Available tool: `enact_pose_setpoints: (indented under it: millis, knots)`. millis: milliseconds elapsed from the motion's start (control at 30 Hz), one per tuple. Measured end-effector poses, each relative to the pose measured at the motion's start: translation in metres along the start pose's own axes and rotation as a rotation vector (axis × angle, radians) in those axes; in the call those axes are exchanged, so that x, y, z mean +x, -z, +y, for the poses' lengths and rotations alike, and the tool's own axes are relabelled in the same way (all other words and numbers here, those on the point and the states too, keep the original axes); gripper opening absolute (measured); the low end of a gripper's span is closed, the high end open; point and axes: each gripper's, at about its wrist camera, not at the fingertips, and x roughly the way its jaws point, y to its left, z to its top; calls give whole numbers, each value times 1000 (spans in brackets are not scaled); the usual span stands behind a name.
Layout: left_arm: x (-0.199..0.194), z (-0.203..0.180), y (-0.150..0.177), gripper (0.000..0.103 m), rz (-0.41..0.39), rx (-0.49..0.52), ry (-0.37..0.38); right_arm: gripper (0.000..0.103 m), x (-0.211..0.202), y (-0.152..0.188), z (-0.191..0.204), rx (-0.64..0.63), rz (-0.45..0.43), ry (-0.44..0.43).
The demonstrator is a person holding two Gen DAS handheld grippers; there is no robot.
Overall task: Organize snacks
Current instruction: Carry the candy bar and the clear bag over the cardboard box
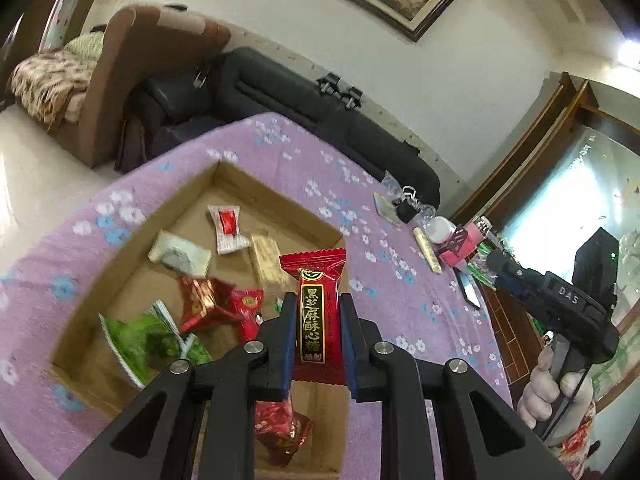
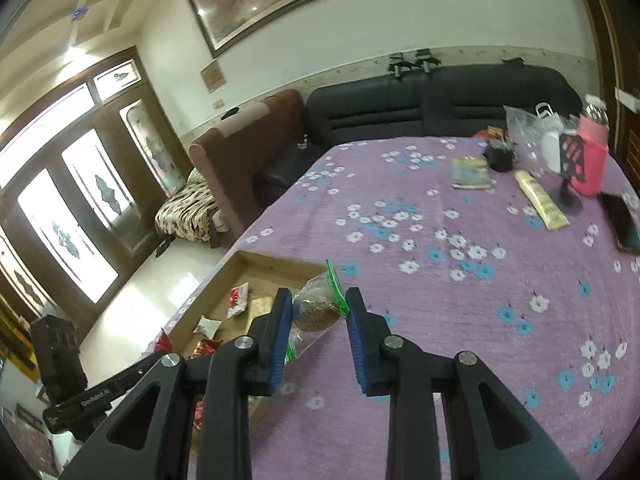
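My left gripper is shut on a red candy packet with a black and gold label, held upright over the open cardboard box. Inside the box lie several snacks: a green packet, red wrapped sweets and white packets. My right gripper is shut on a clear packet with green edges and a brown round snack inside. It hangs above the purple flowered cloth, just right of the box's near corner.
The purple flowered tablecloth covers the table. At its far right stand a pink bottle, a phone, a long yellow packet, a booklet and plastic bags. A black sofa runs behind the table.
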Motion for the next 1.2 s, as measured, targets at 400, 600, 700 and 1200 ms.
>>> enact_pose_setpoints:
  millis: [400, 600, 700, 1200]
  knots:
    - [-89, -59, -65, 20, -173, 232, 41, 27, -66, -46, 49, -106, -159, -24]
    - [-127, -99, -72, 20, -244, 346, 20, 27, -114, -54, 60, -128, -239, -9]
    - [-132, -114, -70, 20, -242, 390, -3, 27, -123, -48, 62, -113, -231, -2]
    - [-30, -76, -65, 20, -57, 366, -213, 27, -17, -22, 92, -105, -8, -24]
